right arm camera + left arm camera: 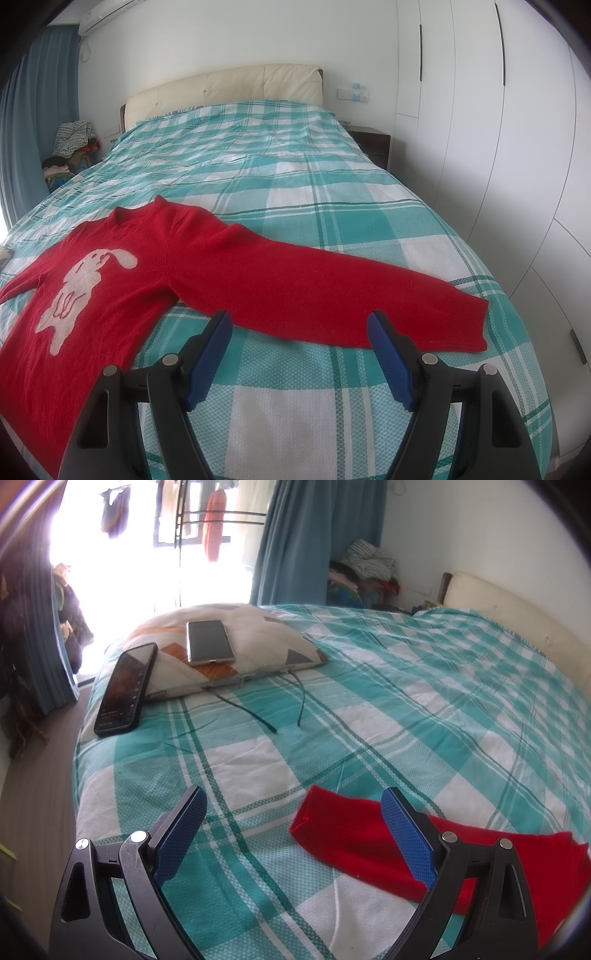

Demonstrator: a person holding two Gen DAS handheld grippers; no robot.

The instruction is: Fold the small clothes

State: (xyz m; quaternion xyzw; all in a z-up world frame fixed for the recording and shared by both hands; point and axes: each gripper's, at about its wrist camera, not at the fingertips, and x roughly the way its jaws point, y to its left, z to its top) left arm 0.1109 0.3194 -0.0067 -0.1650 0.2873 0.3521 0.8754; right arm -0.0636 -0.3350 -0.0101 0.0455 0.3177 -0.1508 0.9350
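Bed (332,206) with a teal-and-white checked cover, serving as the work surface. A red sweater (147,273) bearing a white rabbit motif lies flat and face-up at the near end of the bed, both sleeves spread outward; no fold is yet made, so the task appears to stand at its opening step. The sweater's right sleeve (332,291) runs toward the bed's right edge; its left sleeve (343,830) reaches toward the pillow side.

Right gripper (299,325): jaws wide, empty, poised just short of the right sleeve. Left gripper (295,805): jaws wide, empty, with one finger over the left sleeve, contact not determinable. The next move likely calls for each gripper to descend, pinch a sleeve near its cuff, and carry it across the chest.

Beyond the sweater's left sleeve, at the bed's far corner: a pillow (258,635) carrying a pale phone (208,642), a dark phone (125,690) leaning against it, and two loose cables (255,712). All lie well apart from the sweater and should not hinder folding.
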